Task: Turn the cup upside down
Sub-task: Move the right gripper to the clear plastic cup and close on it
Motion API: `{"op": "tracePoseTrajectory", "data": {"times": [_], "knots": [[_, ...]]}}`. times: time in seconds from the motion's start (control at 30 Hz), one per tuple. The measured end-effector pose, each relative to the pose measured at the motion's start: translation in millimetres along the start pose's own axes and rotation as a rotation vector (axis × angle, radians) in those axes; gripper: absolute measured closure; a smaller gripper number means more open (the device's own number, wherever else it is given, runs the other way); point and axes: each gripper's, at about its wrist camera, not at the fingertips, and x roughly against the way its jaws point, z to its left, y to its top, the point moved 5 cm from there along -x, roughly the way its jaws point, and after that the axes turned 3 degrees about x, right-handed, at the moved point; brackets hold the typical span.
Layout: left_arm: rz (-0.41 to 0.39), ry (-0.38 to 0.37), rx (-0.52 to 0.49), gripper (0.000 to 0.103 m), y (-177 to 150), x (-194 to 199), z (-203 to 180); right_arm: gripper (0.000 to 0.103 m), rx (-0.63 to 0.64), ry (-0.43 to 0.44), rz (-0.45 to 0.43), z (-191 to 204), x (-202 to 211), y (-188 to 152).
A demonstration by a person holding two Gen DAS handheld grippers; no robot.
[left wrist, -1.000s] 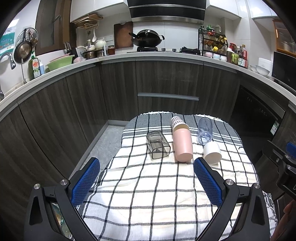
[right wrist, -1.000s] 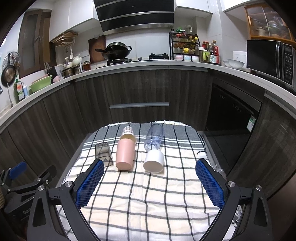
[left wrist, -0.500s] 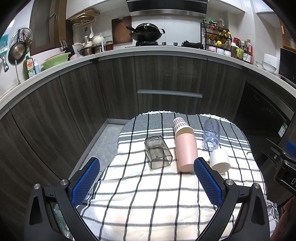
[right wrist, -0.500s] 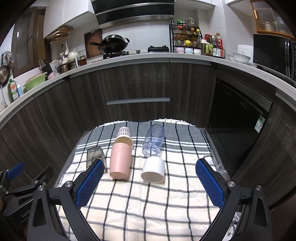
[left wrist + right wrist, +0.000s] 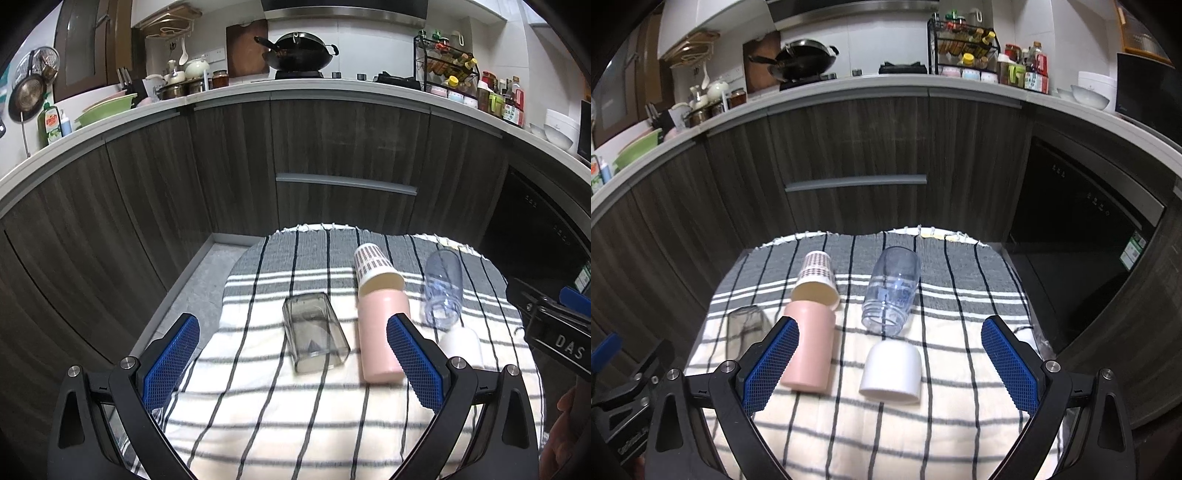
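A small counter draped in a black-and-white checked cloth [image 5: 280,413] stands in a kitchen of dark wood-grain cabinets [image 5: 332,147], with a pale worktop running along behind; on that worktop sit a black wok [image 5: 299,51], a spice rack [image 5: 962,44] and a green bowl [image 5: 107,110]. Five cups lie on their sides on the cloth: a smoky square cup [image 5: 314,338], a pink cup [image 5: 380,332] with a patterned paper cup [image 5: 375,267] at its far end, apparently touching it, a clear bluish cup [image 5: 892,291] and a white cup [image 5: 891,371] just in front of it. The left tool [image 5: 293,363] is spread wide and holds nothing, with the smoky cup framed between its blue pads. The right tool [image 5: 890,367] is equally wide and empty, the white cup lying between its fingers. Only the left view shows a hanging pan [image 5: 27,94] and a green soap bottle [image 5: 50,122] at the far left; only the right view shows white bowls [image 5: 1087,94] at the far right of the worktop and the white cup unobstructed.
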Motion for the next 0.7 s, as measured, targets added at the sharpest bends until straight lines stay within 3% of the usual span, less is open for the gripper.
{"op": "tracePoseTrajectory", "data": {"times": [0.7], "knots": [[0.053, -0.02, 0.032, 0.0, 37.4, -113.8, -20.8, 0.004, -0.06, -0.058, 0.233, -10.4, -162.5, 32.9]]}}
